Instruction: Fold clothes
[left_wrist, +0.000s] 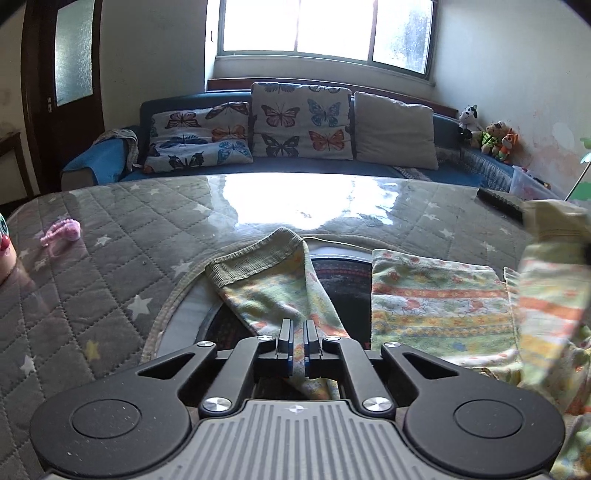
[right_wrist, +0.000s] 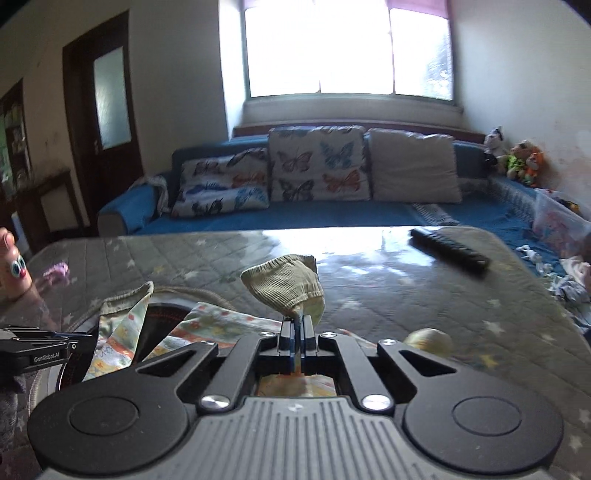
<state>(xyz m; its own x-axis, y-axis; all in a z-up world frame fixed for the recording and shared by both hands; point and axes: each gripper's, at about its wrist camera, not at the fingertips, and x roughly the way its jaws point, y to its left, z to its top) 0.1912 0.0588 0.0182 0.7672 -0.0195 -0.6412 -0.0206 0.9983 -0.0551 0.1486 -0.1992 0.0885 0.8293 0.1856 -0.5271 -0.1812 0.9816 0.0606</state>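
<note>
1. The patterned pants (left_wrist: 436, 306), pale green with orange and yellow printed bands and ribbed olive cuffs, lie spread over the middle of the surface (left_wrist: 110, 280), partly across a dark round inset in the quilted grey star-print cover.
2. One leg runs from its ribbed cuff (left_wrist: 255, 254) down toward the left gripper (left_wrist: 298, 338); in the left wrist view the jaws are drawn together and the cloth passes between them, so they are clamped on that leg.
3. The other ribbed cuff (right_wrist: 284, 284) stands lifted above the surface, bunched into a rounded lump directly over the right gripper (right_wrist: 298, 334), whose jaws are closed tight on the fabric just beneath it.
4. In the left wrist view the raised leg shows at the right edge as a blurred strip of patterned cloth.
5. Both grippers point forward and downward toward the surface; the left one shows side-on at the left edge of the right wrist view, beside the pants.
6. A dark remote control (right_wrist: 450, 251) lies on the far right of the surface, well apart from the pants.
7. A small pink toy (left_wrist: 62, 232) rests at the far left.
8. A clear plastic box (right_wrist: 557, 221) sits on the blue sofa (right_wrist: 258, 218) to the right; its contents are too blurred to tell.
9. Butterfly-print cushions (left_wrist: 301, 120) lean against the sofa back.
</note>
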